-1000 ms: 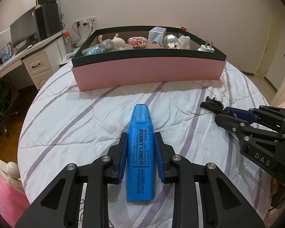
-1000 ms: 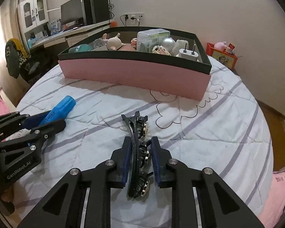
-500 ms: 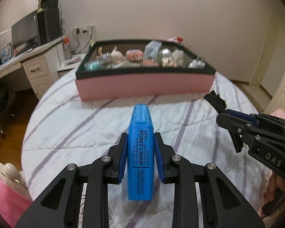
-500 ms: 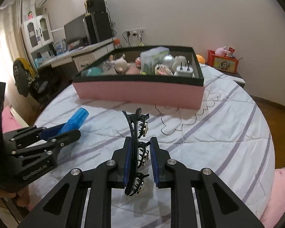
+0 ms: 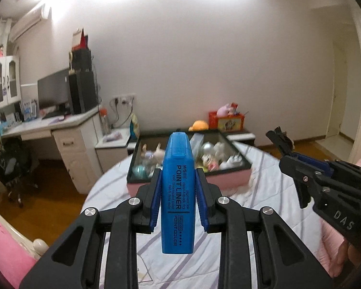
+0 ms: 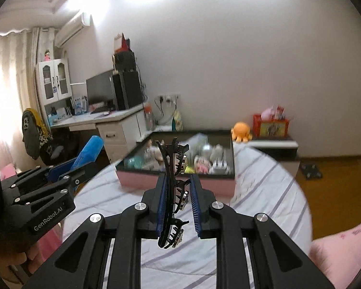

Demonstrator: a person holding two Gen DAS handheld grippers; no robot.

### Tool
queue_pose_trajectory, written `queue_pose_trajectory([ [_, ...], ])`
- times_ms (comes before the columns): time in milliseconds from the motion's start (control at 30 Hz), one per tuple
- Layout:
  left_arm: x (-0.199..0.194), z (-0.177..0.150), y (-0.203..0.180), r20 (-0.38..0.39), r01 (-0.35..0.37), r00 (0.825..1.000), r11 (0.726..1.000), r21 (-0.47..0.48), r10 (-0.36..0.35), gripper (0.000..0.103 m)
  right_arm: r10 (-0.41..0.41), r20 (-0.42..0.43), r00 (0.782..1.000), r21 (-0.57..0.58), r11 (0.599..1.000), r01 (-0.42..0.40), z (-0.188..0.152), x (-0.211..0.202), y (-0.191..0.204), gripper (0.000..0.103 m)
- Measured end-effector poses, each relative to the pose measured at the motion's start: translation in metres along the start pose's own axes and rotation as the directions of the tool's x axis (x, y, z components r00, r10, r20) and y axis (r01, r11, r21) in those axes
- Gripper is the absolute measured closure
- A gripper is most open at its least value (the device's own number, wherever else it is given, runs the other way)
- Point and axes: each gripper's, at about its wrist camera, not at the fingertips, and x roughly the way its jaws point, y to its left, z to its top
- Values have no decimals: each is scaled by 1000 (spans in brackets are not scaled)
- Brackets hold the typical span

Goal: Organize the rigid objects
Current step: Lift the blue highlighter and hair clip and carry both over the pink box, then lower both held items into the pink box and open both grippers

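Observation:
My left gripper (image 5: 177, 178) is shut on a blue highlighter (image 5: 178, 192) marked POINT LINER, held in the air with its cap pointing away. My right gripper (image 6: 178, 185) is shut on a black toothed hair clip (image 6: 172, 180), also lifted off the bed. Each gripper shows in the other's view: the right one (image 5: 286, 155) at the right edge with the clip's tip sticking out, the left one (image 6: 84, 166) at the left with the highlighter (image 6: 89, 150). Ahead of both, on the striped bedspread (image 5: 264, 192), lies a pink box with a dark rim (image 5: 228, 180) that holds several small items.
A white desk (image 5: 60, 130) with a monitor and speakers stands left of the bed. Behind the box is a low table (image 6: 272, 144) with an orange plush and a red container. Wooden floor lies on both sides. Something pink (image 6: 344, 252) sits at the bed's near right.
Both grippers have risen off the bed with their objects and tilted upward, so the box now looks lower and farther away and the wall fills the views.

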Motion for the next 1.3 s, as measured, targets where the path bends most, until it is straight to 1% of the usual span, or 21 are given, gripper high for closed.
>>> queue_pose_trajectory([
  [133, -19, 11, -6, 49, -8, 999, 1000, 24, 7, 76, 4, 49, 999, -17, 1000, -3, 10, -18, 10, 84],
  [200, -30, 16, -8, 79, -9, 997, 999, 31, 7, 76, 0, 59, 998, -30, 1000, 2, 15, -23, 14, 84],
  [333, -50, 25, -9, 142, -32, 989, 999, 32, 27, 76, -6, 98, 995, -47, 999, 10, 22, -35, 20, 84],
  [500, -50, 33, -6, 153, -31, 988, 999, 38, 25, 76, -7, 115, 993, -67, 998, 14, 31, -39, 27, 84],
  [633, -37, 36, -4, 138, -38, 990, 998, 42, 32, 76, -7, 109, 994, -70, 997, 15, 35, -29, 28, 84],
  [667, -33, 37, -3, 133, -42, 990, 998, 42, 36, 76, -8, 104, 995, -69, 998, 15, 37, -22, 26, 84],
  [733, -20, 38, -1, 118, -43, 992, 998, 49, 37, 76, -7, 90, 996, -70, 997, 13, 37, -12, 23, 84],
  [867, 20, 46, 5, 84, -50, 996, 997, 62, 44, 76, -6, 51, 999, -68, 998, 10, 45, 28, 12, 84],
  [900, 34, 49, 7, 70, -45, 997, 997, 61, 40, 76, -7, 46, 999, -66, 998, 10, 45, 34, 10, 84],
  [967, 71, 55, 13, 24, -27, 999, 997, 67, 26, 76, -11, 8, 1000, -68, 998, 12, 52, 64, 3, 84],
  [1033, 98, 56, 15, -12, -24, 1000, 997, 69, 25, 76, -16, -25, 1000, -68, 998, 15, 54, 88, -4, 84],
  [1067, 122, 57, 18, -51, -13, 999, 997, 70, 16, 76, -17, -54, 998, -71, 997, 13, 55, 105, -8, 84],
  [1133, 155, 55, 20, -99, 1, 995, 998, 67, 6, 76, -18, -94, 995, -67, 998, 11, 52, 131, -14, 84],
  [1167, 166, 53, 21, -123, 6, 992, 998, 65, 2, 76, -21, -132, 991, -72, 997, 12, 49, 148, -17, 84],
  [1233, 198, 47, 22, -179, 4, 984, 998, 70, 8, 76, -19, -176, 984, -65, 998, 8, 42, 172, -21, 84],
  [1300, 218, 40, 22, -222, 9, 975, 998, 70, 7, 76, -23, -224, 974, -68, 998, 8, 36, 193, -24, 84],
])
